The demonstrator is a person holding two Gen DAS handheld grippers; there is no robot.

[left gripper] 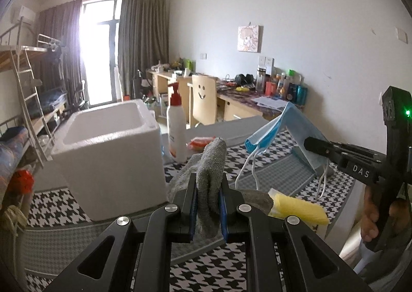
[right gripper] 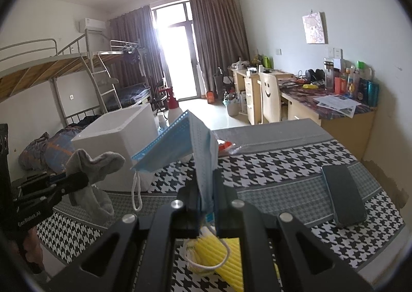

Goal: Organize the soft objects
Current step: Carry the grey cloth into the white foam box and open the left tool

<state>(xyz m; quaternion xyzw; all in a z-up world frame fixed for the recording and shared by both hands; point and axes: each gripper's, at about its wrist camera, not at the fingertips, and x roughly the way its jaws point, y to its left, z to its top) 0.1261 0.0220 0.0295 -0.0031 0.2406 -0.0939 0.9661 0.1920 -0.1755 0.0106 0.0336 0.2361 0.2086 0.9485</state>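
A: From the left wrist, what do you count?
B: One left claw (left gripper: 208, 196), clenched on one grey sock (left gripper: 209, 163) that stands up between its blue pads. One white foam box (left gripper: 113, 160), open-topped, on the bench (left gripper: 288, 171) to the left. One pump bottle (left gripper: 176, 124) just beside the box. One yellow sponge (left gripper: 298, 208) lies on the houndstooth cloth, near the sock. One right claw (left gripper: 312, 144) comes in from the right, gripping one blue face mask (left gripper: 283, 130) held above the bench.

A: And from the right wrist?
B: One right claw (right gripper: 206, 204), clamped on the same single face mask (right gripper: 190, 142), its ear loops hanging down. One yellow sponge (right gripper: 226, 256) below the claw. One dark phone (right gripper: 343, 194) flat on the bench (right gripper: 283, 184) at the right. One foam box (right gripper: 121, 142) behind the mask, and the left claw (right gripper: 77, 180) at the left, holding the one sock (right gripper: 92, 176) clear of the bench.
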